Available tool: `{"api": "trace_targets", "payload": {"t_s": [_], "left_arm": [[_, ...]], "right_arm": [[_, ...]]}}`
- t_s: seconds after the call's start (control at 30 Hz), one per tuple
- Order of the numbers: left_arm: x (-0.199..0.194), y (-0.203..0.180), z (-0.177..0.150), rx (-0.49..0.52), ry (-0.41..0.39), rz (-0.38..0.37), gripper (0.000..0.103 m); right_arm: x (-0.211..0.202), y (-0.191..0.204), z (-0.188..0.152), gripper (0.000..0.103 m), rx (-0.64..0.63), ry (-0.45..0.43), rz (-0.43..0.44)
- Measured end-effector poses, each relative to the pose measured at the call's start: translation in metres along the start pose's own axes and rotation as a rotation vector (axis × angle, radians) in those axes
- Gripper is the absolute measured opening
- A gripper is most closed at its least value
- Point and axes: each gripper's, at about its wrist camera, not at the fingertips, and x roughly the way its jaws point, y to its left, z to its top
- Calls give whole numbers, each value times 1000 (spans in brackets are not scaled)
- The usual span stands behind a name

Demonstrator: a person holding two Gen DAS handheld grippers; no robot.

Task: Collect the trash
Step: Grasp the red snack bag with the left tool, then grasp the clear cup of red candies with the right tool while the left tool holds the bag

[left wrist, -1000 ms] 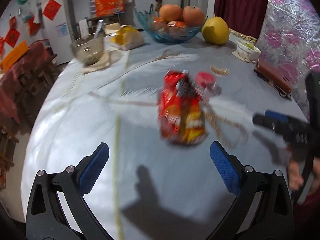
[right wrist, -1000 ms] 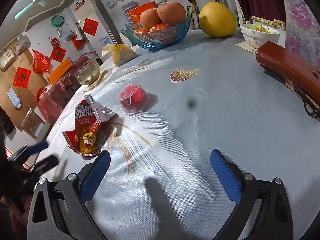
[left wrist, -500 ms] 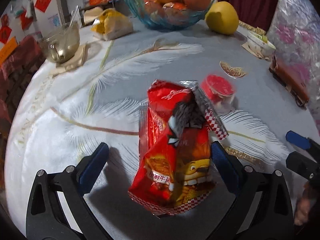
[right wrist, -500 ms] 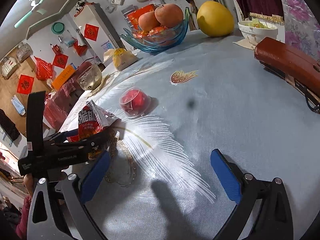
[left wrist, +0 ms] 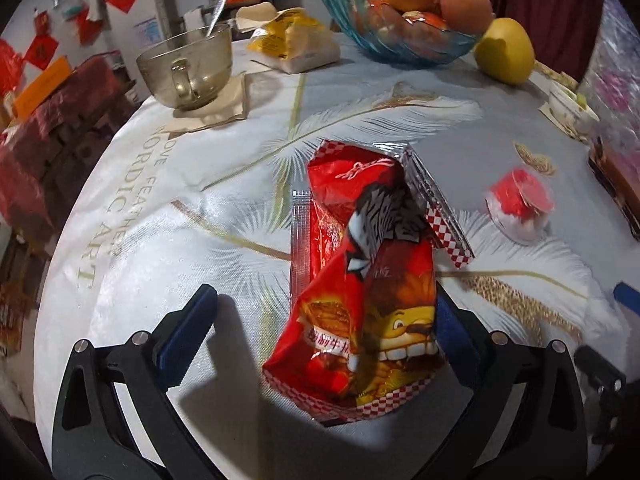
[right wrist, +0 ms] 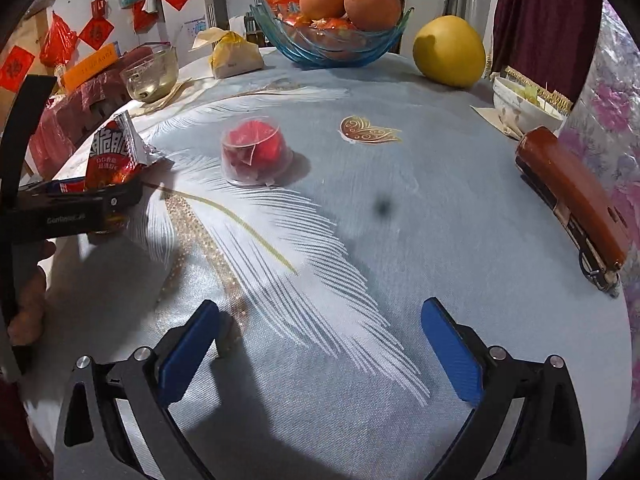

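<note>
A torn red snack wrapper (left wrist: 368,280) lies on the pale feather-print tablecloth (left wrist: 160,216), its lower end between the fingers of my open left gripper (left wrist: 324,332); it hides part of the right finger. In the right wrist view the wrapper (right wrist: 114,156) sits at the far left behind the left gripper (right wrist: 80,208). A small clear cup with red contents (left wrist: 520,204) lies to the wrapper's right, also in the right wrist view (right wrist: 256,152). My right gripper (right wrist: 320,344) is open and empty over bare cloth.
A glass mug (left wrist: 188,68) on a napkin, a yellow bag (left wrist: 292,40), a blue fruit bowl (left wrist: 400,36) and a yellow pomelo (left wrist: 506,56) stand at the back. A white bowl (right wrist: 520,100) and a brown case (right wrist: 568,192) are at the right edge.
My left gripper has moved forward to the red wrapper, which now lies between its open fingers. The right gripper has shifted slightly and stays open.
</note>
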Motion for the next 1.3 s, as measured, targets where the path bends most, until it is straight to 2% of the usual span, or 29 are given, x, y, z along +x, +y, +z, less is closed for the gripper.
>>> {"api": "trace_targets", "payload": {"t_s": [0.2,0.3,0.47,0.57,0.73,0.87,0.97,1.0,1.03,1.13,1.23,1.27,1.3], "left_arm": [[0,0,0,-1,-1,-1,98],[0,0,0,0,-2,-1,98],[0,0,-1,0,-3,-1,98],[0,0,0,0,-2,-2,97],[0,0,0,-1,-2,-1,97],[0,0,-1,-1,-2,-1,97],[0,1,0,-2,-2,-2,97],[0,1,0,-3,-3,-4,97],[-1,1,0,-7,-4,-7,97],[-2,0,-1,-9,-5,-11,97],[-4,2,-1,-22,-18,-25,97],[-5,4,-1,-35,-21,-27,97],[-5,5,-1,-41,-20,-29,97]], "right_arm": [[0,0,0,99,-16,-1,5],[7,4,14,98,-83,38,61],[-2,22,42,98,-84,-77,154],[1,38,54,96,-112,-109,156],[21,37,68,76,-76,-95,181],[36,34,78,72,-45,-100,187],[43,25,81,61,3,-83,236],[43,23,80,52,11,-85,253],[43,20,80,48,14,-85,259],[41,19,79,48,16,-98,248],[39,20,79,49,-3,-107,201],[39,20,79,50,-2,-110,190],[39,21,80,58,-5,-109,193]]}}
